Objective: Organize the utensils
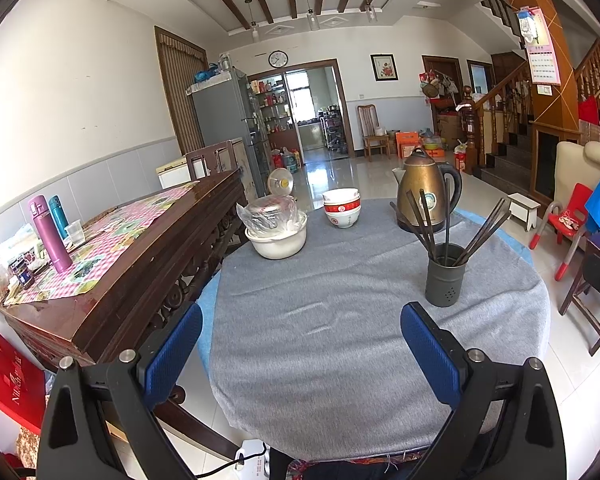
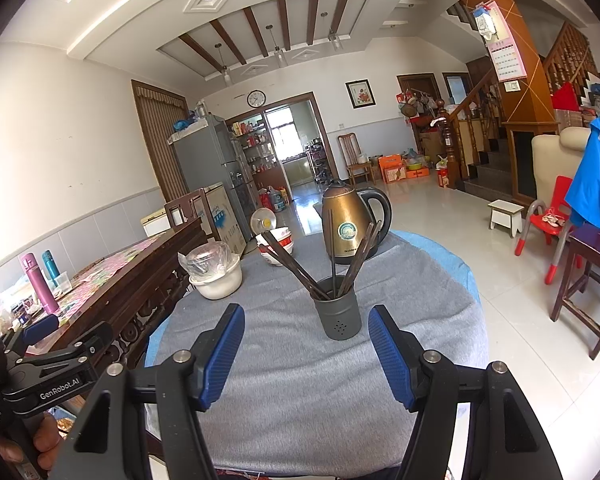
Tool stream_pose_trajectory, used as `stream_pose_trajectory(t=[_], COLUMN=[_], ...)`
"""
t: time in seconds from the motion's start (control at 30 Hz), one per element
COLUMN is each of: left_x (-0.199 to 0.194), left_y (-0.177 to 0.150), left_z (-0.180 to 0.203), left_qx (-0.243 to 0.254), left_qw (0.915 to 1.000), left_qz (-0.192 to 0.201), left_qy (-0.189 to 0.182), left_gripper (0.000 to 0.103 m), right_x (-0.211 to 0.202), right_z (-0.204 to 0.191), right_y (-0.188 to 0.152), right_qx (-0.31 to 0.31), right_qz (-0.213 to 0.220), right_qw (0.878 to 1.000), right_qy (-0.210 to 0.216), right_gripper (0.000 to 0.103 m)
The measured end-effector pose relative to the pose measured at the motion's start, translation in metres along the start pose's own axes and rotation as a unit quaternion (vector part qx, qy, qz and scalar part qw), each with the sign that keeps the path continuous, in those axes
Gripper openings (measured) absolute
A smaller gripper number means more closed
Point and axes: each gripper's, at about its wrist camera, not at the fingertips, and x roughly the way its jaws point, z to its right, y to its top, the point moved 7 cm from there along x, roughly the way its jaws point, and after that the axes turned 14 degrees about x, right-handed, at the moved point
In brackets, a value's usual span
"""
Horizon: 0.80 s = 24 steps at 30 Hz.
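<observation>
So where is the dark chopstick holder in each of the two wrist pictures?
Left wrist: chopstick holder stands right of centre, on the grey cloth.
Right wrist: chopstick holder stands at centre, just beyond the open claw.
Shared landmark: the brass kettle behind it.

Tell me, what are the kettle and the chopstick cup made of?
The kettle looks like metal with a brassy, brushed shine; its handle seems black plastic. The chopstick holder looks like matte dark-grey metal or plastic, with small drain holes low on its side. I cannot tell which.
</observation>
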Motion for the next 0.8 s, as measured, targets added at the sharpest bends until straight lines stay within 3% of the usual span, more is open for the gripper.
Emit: stream_pose_trajectory(t=[0.8], left_x=[0.0000], left_y=[-0.0040], left_z=[0.0026], left_qx=[0.000], left_qw=[1.0000], left_qz=[-0.001], left_qy=[-0.003], left_gripper=[0.099], right_x=[0.0014], right_z=[0.0009], right_y=[0.0003], right_qx=[0.000], right_qz=[0.001], right_qw=[1.000], right_qy=[-0.001], right_gripper=[0.068])
